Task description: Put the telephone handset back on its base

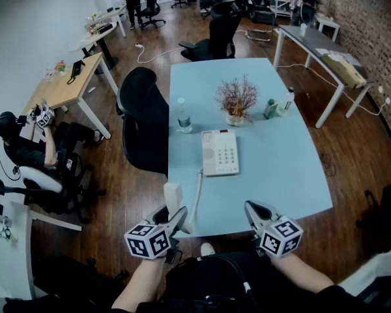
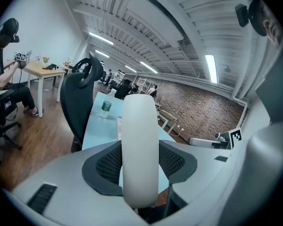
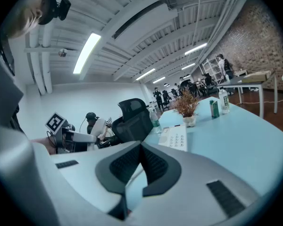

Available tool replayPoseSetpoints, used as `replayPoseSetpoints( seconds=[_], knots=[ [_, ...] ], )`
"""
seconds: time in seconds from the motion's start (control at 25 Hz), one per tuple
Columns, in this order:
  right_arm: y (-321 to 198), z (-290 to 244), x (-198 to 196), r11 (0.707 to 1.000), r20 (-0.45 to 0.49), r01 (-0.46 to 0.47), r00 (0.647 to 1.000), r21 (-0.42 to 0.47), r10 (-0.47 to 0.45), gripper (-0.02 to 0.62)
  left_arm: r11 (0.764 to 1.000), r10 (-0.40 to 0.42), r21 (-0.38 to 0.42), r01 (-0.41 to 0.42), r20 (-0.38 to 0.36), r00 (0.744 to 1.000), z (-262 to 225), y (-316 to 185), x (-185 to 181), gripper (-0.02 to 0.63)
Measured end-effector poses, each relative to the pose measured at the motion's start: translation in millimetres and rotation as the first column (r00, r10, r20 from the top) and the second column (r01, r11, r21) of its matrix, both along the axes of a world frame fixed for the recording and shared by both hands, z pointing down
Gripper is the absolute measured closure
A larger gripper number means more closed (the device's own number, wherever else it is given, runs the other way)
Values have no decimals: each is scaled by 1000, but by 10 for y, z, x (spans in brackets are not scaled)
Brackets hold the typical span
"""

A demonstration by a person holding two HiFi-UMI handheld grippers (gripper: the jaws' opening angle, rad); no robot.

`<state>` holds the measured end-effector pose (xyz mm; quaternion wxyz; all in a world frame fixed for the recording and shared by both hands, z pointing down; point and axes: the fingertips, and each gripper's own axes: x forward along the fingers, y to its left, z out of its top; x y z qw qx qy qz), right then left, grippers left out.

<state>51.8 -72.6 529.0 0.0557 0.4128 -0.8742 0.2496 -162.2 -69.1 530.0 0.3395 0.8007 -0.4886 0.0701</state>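
Observation:
The white telephone base (image 1: 220, 152) with its keypad lies in the middle of the light blue table (image 1: 287, 175); in the right gripper view the base (image 3: 175, 138) lies ahead of the jaws. My left gripper (image 1: 176, 208) is shut on the white handset (image 1: 173, 195), held upright over the table's near left edge. In the left gripper view the handset (image 2: 140, 145) fills the gap between the dark pads. A white cord (image 1: 197, 197) runs from the handset toward the base. My right gripper (image 1: 253, 208) hovers at the near edge, shut, with nothing in it (image 3: 141, 147).
Behind the base stand a potted dried plant (image 1: 236, 101), a water bottle (image 1: 184, 116), a green can (image 1: 270, 109) and a small bottle (image 1: 287, 100). A black office chair (image 1: 143, 119) is pushed against the table's left side. A person (image 1: 26, 145) sits far left.

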Motion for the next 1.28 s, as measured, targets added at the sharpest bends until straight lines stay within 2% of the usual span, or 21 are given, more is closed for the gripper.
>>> replayPoseSetpoints(
  seconds=[1.28],
  knots=[
    [49, 40, 36, 1000, 7, -17, 1000, -8, 17, 580, 1000, -1, -1, 1, -3, 1000, 19, 43, -2, 387]
  ],
)
